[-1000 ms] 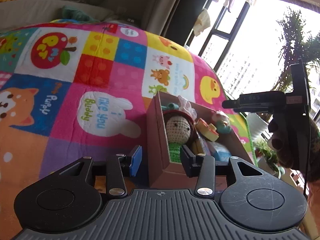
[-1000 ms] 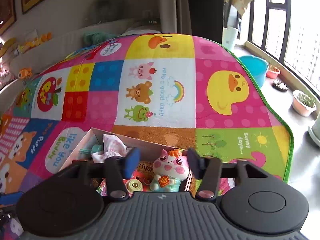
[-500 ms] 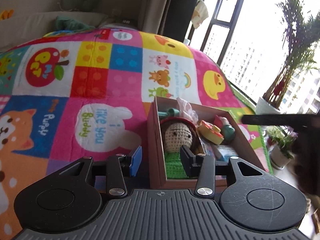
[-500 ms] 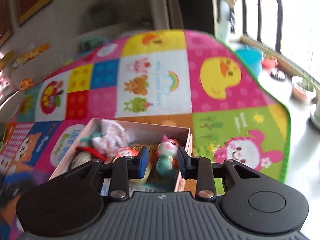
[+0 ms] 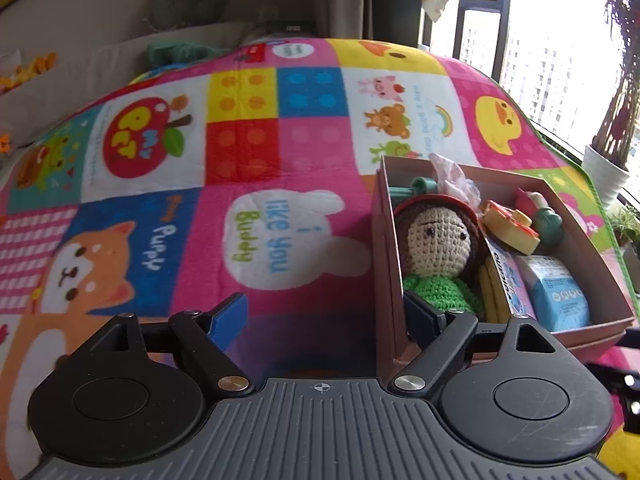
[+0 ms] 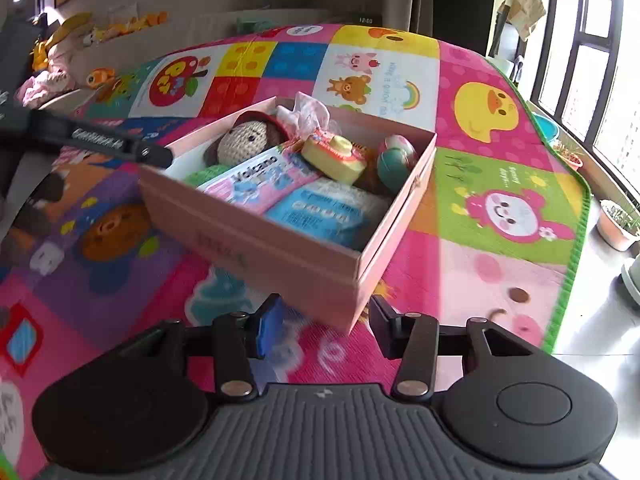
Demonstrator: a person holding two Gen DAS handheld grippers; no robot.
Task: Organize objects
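- On the patchwork play mat [image 6: 472, 128], a pink cardboard box [image 6: 280, 248] is sitting open-topped, its contents showing in both wrist views.
- Crochet doll [image 5: 438, 240]: lying along the box's left side in the left wrist view, wearing a red cap and a green body, face turned up.
- Yellow toy camera [image 6: 334, 156]: resting on top of the other items near the middle of the box.
- Pink "Volcano" packet [image 6: 260, 180]: lying flat beside the doll, partly overlapping a blue packet [image 6: 320, 210] next to it.
- Round green-and-pink figurine [image 6: 396, 156]: sitting against the box's far right wall, just beside the camera.
- White-and-pink cloth [image 6: 308, 114]: sticking up at the far end of the box, behind the doll's head.
- Teal plastic piece [image 5: 414, 188]: lying at the far end near the cloth; what it is cannot be told.
- Left tool [image 5: 326, 316]: standing wide apart and holding nothing, its fingers straddling the box's near left wall, with the right finger inside by the doll's green body and the blue-padded finger [image 5: 228, 316] outside over the mat.
- Right tool [image 6: 326, 328]: also spread wide and empty, hovering just in front of the box's near corner, not touching it as far as can be seen.
- Potted plant [image 5: 608, 160]: standing by the window beyond the mat's edge.
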